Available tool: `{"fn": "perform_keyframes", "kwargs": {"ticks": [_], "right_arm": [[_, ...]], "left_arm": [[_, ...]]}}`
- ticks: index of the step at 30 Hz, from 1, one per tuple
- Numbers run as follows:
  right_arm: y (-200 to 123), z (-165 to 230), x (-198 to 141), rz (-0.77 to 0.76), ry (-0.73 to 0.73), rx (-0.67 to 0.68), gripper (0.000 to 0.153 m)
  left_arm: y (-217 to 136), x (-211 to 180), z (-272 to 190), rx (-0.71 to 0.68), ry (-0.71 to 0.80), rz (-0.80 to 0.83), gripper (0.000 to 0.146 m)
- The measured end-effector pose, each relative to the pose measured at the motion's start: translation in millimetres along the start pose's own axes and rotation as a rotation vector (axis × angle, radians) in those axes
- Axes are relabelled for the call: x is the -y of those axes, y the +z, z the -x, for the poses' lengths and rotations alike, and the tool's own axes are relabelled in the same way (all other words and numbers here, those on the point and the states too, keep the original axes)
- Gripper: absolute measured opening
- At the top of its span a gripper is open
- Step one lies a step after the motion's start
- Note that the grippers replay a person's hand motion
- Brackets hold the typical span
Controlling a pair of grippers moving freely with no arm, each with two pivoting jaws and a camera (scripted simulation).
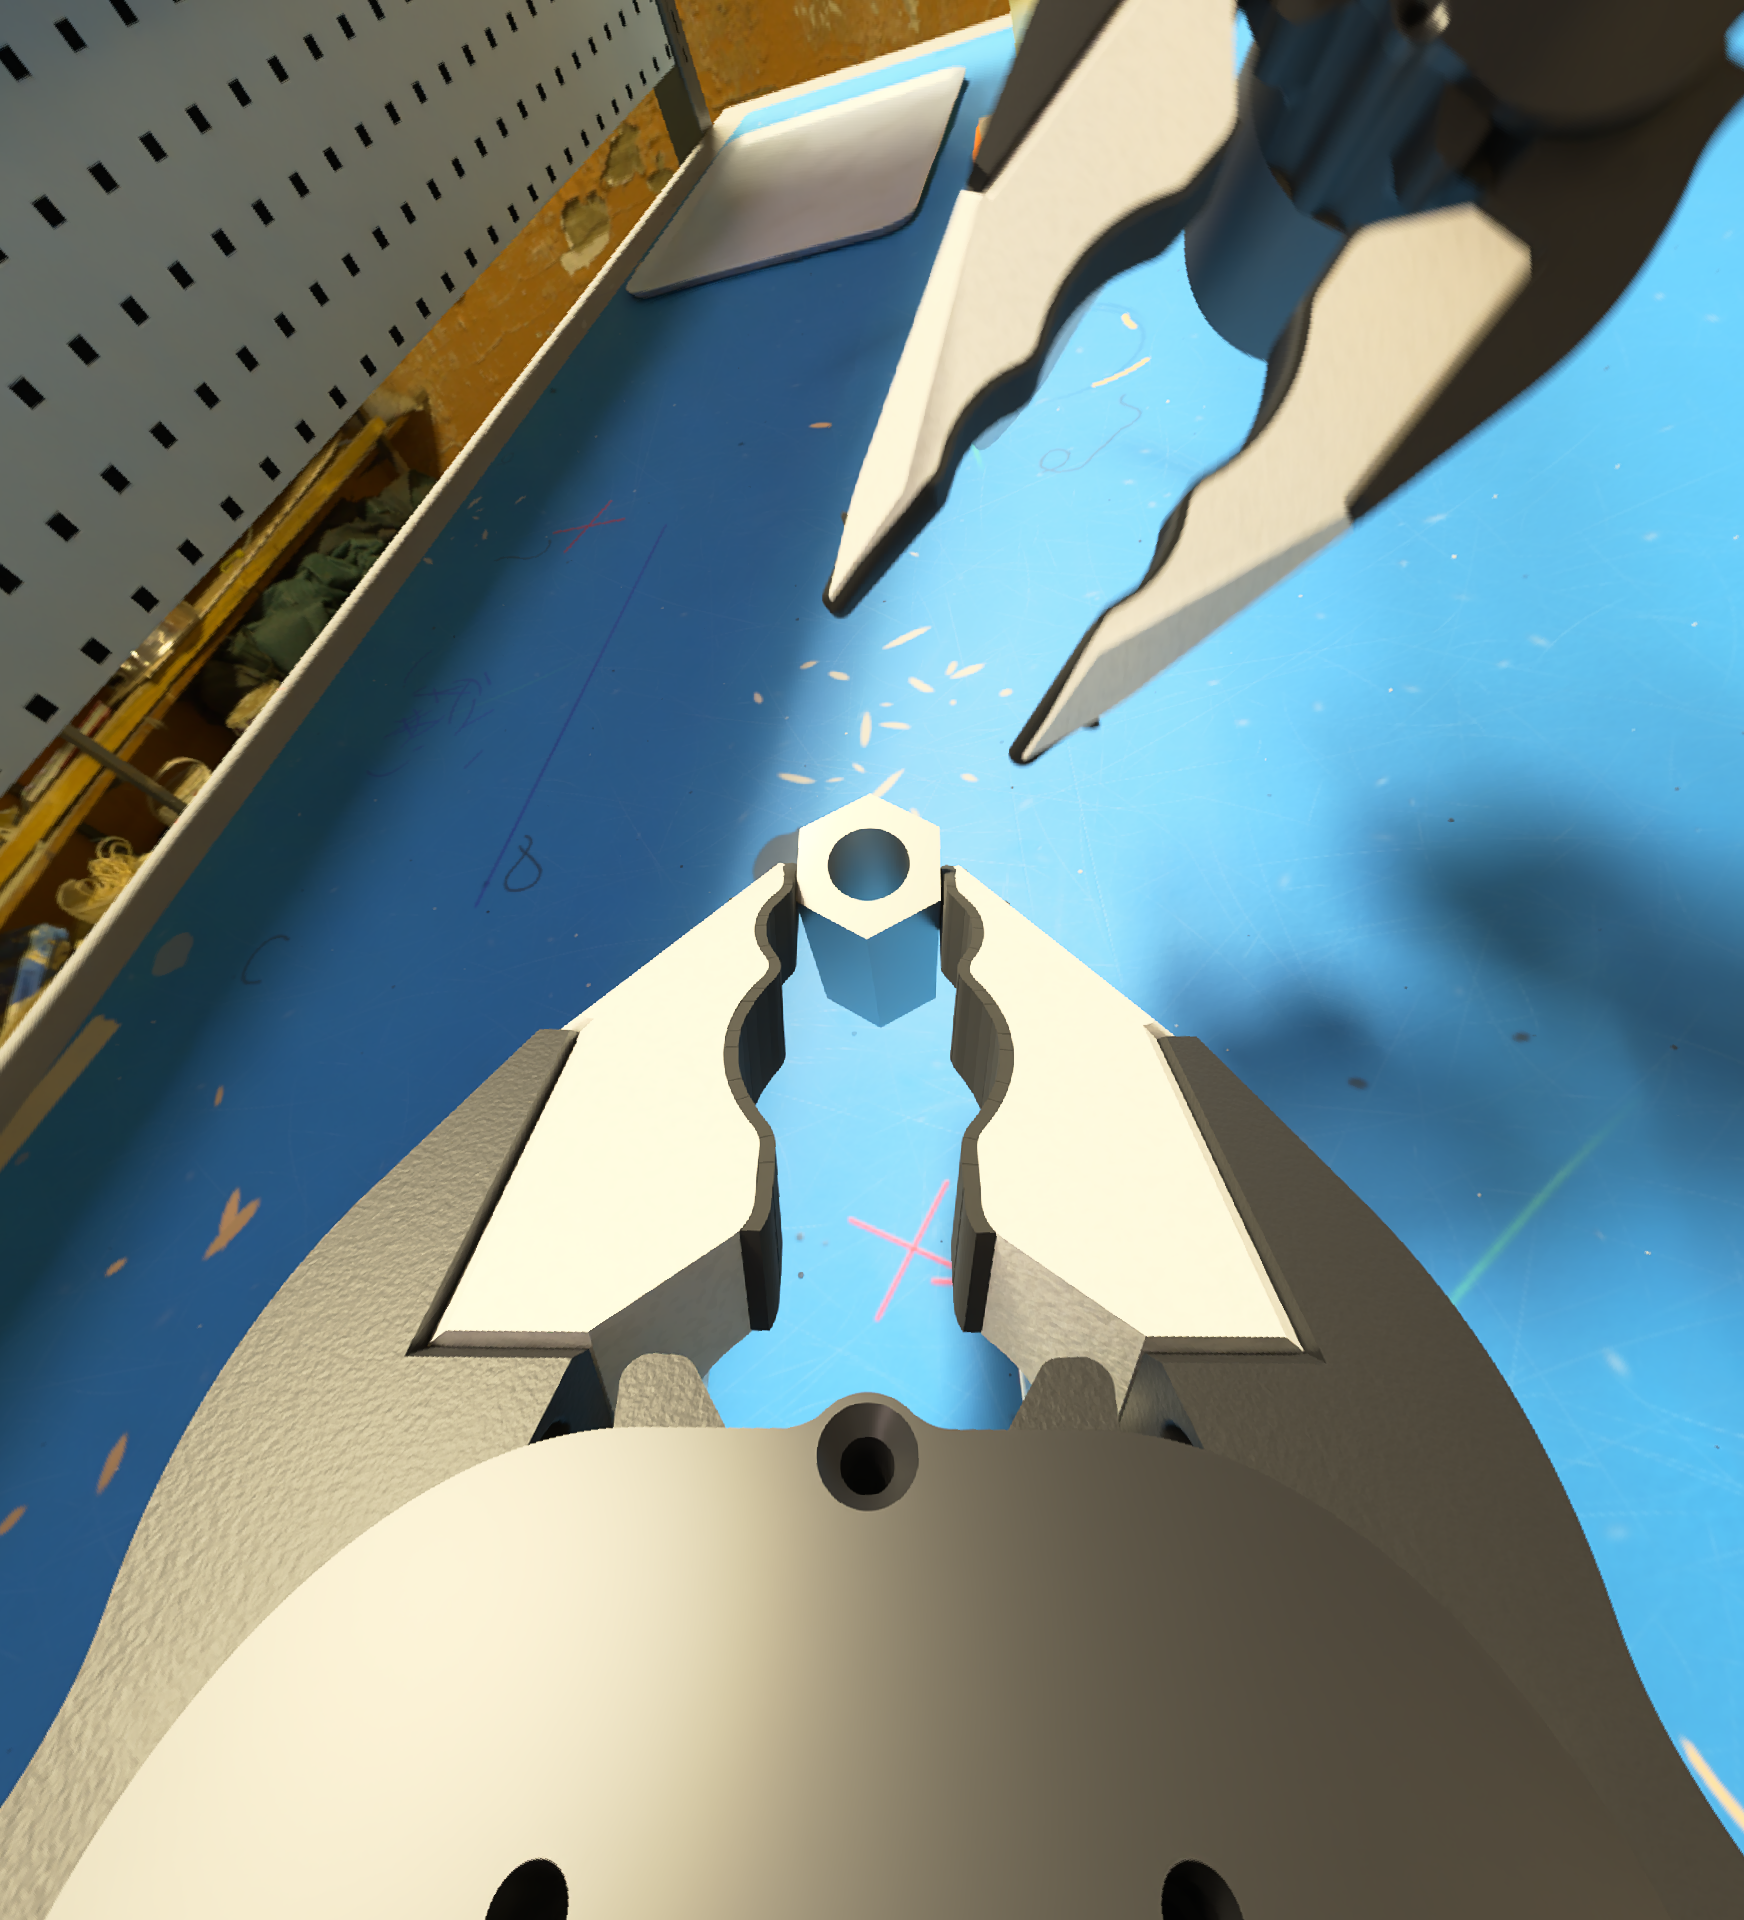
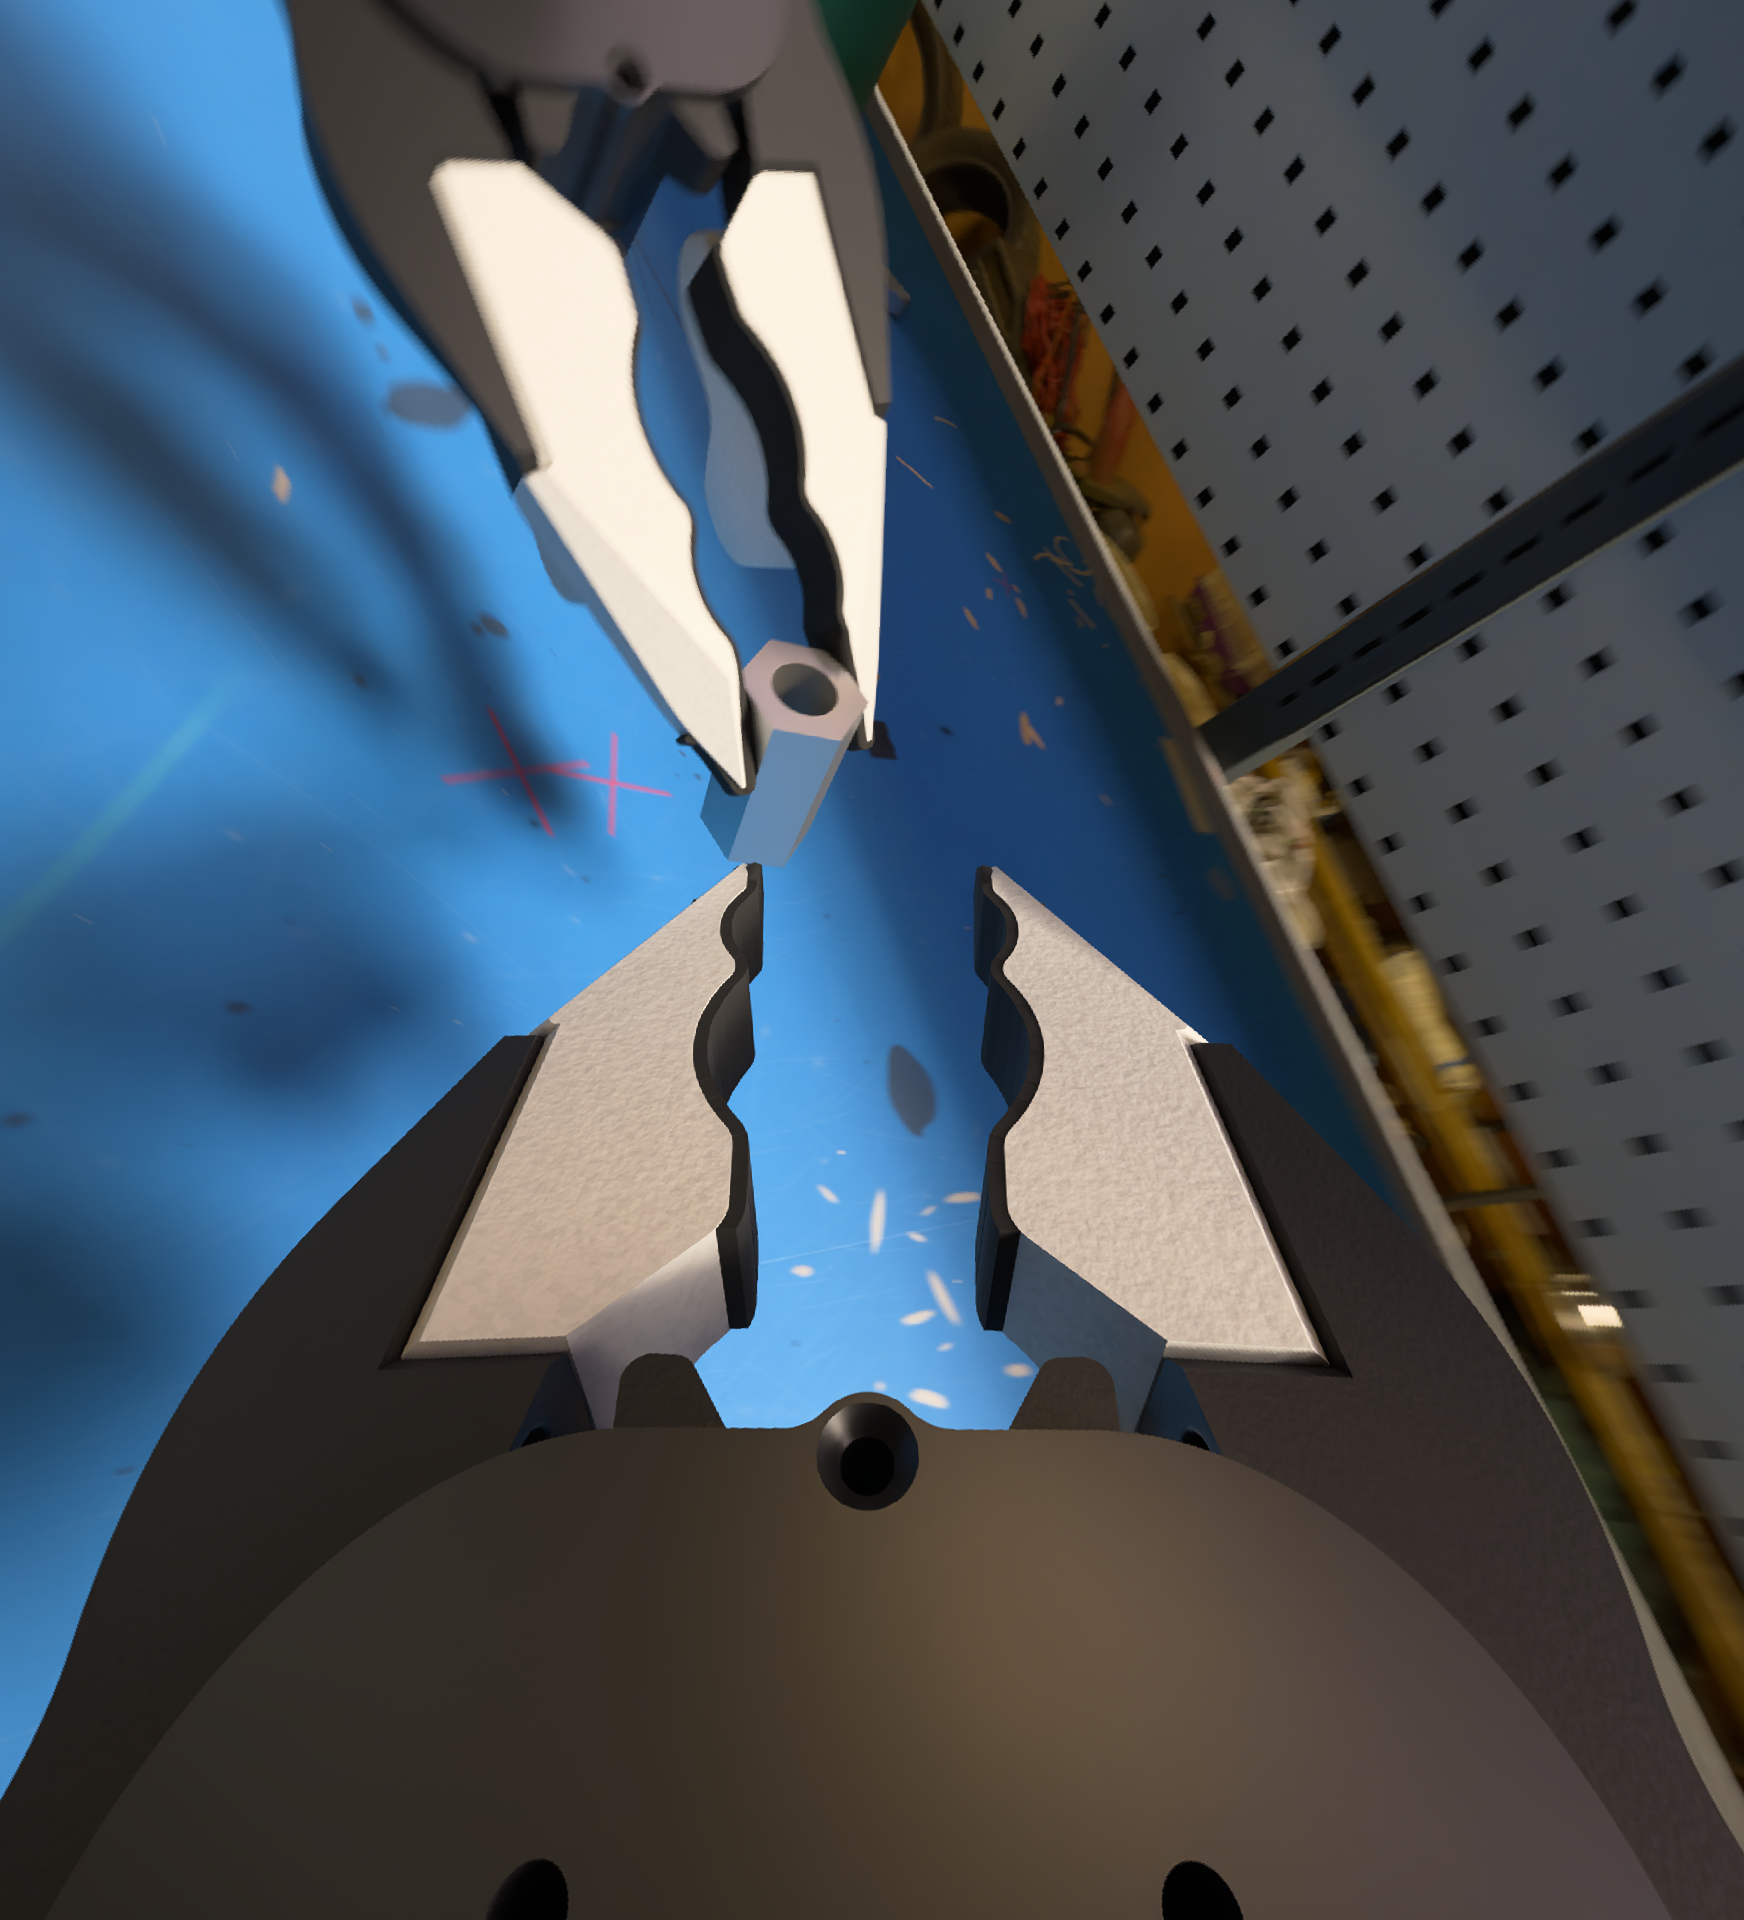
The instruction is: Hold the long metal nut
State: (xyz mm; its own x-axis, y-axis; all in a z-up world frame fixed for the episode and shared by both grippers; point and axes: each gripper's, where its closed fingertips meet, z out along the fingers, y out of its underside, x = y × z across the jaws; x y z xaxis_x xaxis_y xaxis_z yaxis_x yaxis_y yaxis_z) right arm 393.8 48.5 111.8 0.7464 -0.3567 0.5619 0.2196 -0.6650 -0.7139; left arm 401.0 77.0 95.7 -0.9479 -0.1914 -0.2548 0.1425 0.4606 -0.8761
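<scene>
**Nut pinched at tool tips**

While left tool (image 1: 868,883) clamps the long metal nut (image 1: 870,904) at its fingertips above the blue counter (image 1: 1470,935), right tool (image 2: 868,883) sits apart, empty, just beside. Nut looks rigid, light, smooth-faced: likely slippery. Best grip: opposite hex flats, mid-length. Hollow bore, hex section; fingers have scalloped inner edges.

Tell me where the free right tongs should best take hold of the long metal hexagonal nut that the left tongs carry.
Probably the lower half of the long silver hexagonal metal nut, which hangs bare below the left tongs clamped near its top end. The open right tongs could come in from their own side, closing on two opposite flat faces; the hexagonal shaft offers parallel flats there, and the bored top is already occupied.
</scene>
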Motion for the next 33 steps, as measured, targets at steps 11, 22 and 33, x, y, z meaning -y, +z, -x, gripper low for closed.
{"fn": "perform_keyframes", "kwargs": {"ticks": [11, 22, 33], "right_arm": [[15.9, 2.0, 0.2, 0.097, -0.411, -0.239, 0.019], [15.6, 0.4, 2.3, 0.142, -0.487, -0.268, 0.015], [11.6, -0.5, -0.9, 0.09, -0.228, -0.105, 0.027]], "left_arm": [[-1.0, -1.0, 4.1, -0.045, -0.117, -0.043, 0.027], [-0.9, -1.5, 5.3, -0.049, -0.134, -0.043, 0.027], [-1.4, -1.6, 4.4, -0.047, -0.106, -0.031, 0.027]]}}
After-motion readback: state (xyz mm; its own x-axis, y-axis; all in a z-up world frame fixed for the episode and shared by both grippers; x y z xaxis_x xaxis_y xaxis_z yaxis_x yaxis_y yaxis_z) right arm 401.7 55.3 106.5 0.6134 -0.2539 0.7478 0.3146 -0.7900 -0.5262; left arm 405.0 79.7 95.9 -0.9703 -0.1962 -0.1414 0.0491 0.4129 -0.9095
